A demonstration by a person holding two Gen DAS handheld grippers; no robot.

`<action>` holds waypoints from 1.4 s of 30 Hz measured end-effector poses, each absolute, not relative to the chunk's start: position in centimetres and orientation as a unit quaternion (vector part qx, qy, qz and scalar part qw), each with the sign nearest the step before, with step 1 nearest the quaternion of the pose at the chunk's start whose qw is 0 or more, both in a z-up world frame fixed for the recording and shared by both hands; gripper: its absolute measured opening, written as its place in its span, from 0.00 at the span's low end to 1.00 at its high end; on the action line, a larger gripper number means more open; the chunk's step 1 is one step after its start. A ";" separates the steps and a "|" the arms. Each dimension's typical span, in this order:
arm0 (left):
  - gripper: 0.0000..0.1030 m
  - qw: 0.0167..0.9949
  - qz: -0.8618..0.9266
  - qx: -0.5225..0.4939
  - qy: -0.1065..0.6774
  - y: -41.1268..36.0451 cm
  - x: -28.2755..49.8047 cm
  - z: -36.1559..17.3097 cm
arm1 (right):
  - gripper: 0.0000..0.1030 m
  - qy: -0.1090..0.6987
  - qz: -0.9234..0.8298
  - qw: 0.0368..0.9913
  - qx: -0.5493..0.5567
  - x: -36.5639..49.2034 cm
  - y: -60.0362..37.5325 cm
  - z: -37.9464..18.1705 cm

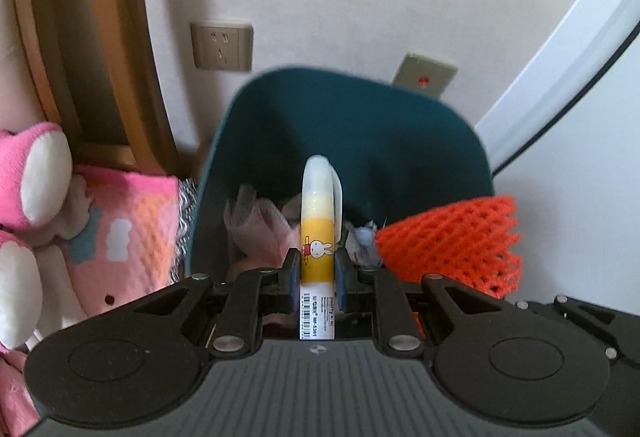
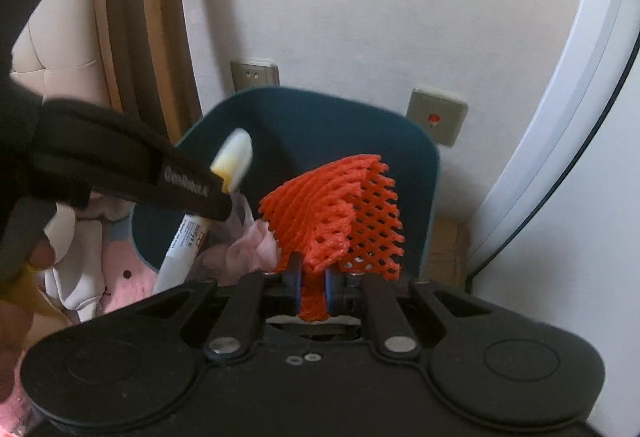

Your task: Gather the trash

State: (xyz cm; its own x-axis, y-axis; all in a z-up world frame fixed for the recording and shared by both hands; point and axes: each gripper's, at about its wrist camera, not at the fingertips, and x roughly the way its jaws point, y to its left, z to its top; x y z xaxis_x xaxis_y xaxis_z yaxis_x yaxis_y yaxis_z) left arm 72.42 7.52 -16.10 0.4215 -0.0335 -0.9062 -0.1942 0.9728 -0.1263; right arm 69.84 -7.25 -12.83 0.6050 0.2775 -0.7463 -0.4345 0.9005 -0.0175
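Right over the mouth of a dark teal trash bin, both grippers hover with something clamped in them. The left gripper has its blue-padded jaws nearly closed on a glue stick, a slim tube with a yellow band bearing a small cartoon rabbit, a pale translucent cap end pointing away from the camera, and a white barcode label at the near end behind the pads. From the right wrist view the same tube shows slanting through that gripper, cap end up and label end down, above the bin's left rim.

The right gripper is pinched almost fully closed on the lower end of an orange foam fruit net, which fans out upward and to the right of the jaws over the bin's opening. In the left wrist view the net appears at the bin's right edge.

Inside the bin lie crumpled pink tissue and a bluish-grey wad, well below both held items.

The bin stands against a pale wall carrying a power socket and a second plate with a red mark. To its left sit a pink plush toy, a pink patterned cloth and a wooden frame; a white curved frame runs up the right side
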 end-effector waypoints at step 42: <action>0.76 0.923 0.001 -0.035 0.382 7.1 55.3 -4.0 | 0.66 0.286 0.234 0.929 -0.009 55.6 -13.7 -4.5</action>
